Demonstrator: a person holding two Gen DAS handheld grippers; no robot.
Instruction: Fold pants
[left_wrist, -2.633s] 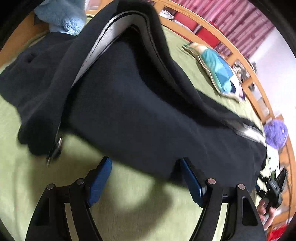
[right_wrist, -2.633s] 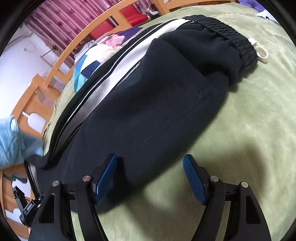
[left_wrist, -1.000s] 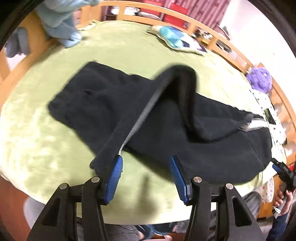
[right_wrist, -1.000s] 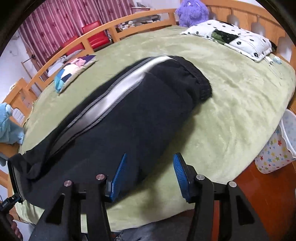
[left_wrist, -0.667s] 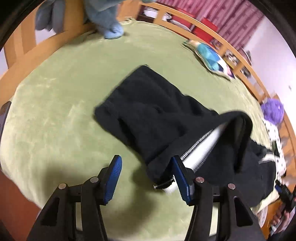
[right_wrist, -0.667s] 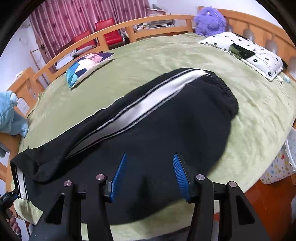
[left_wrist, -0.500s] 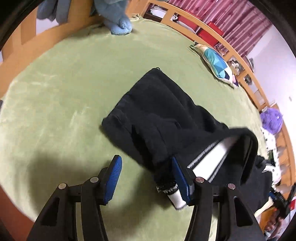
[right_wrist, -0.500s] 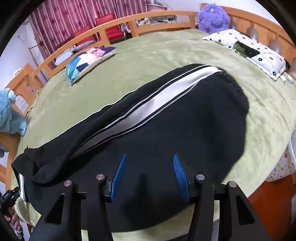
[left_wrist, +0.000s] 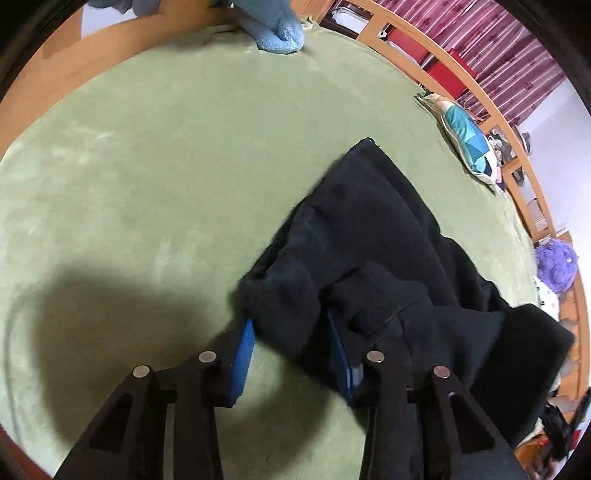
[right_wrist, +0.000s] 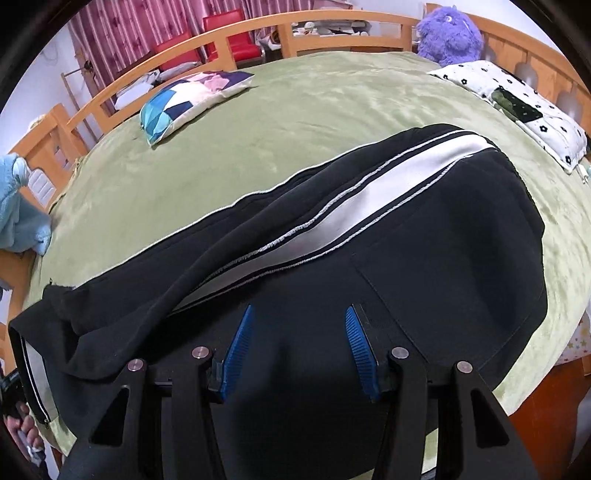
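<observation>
Ahead of the right gripper spreads a green blanket (right_wrist: 332, 110), ringed by a wooden rail (right_wrist: 332, 18). Far ahead-left lies a patchwork cushion (right_wrist: 192, 96); ahead-right a purple plush (right_wrist: 448, 35) and a spotted pillow (right_wrist: 517, 107). Left, probably a blue plush toy (right_wrist: 18, 218).

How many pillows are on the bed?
2: a colorful pillow near the far rail, and a white pillow with black flowers on the right, by the purple plush toy. More could be hidden.

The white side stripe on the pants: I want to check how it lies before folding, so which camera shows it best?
The right wrist view: the white side stripe runs in plain sight along the black pants. The left wrist view shows only dark bunched fabric and no stripe.
</observation>
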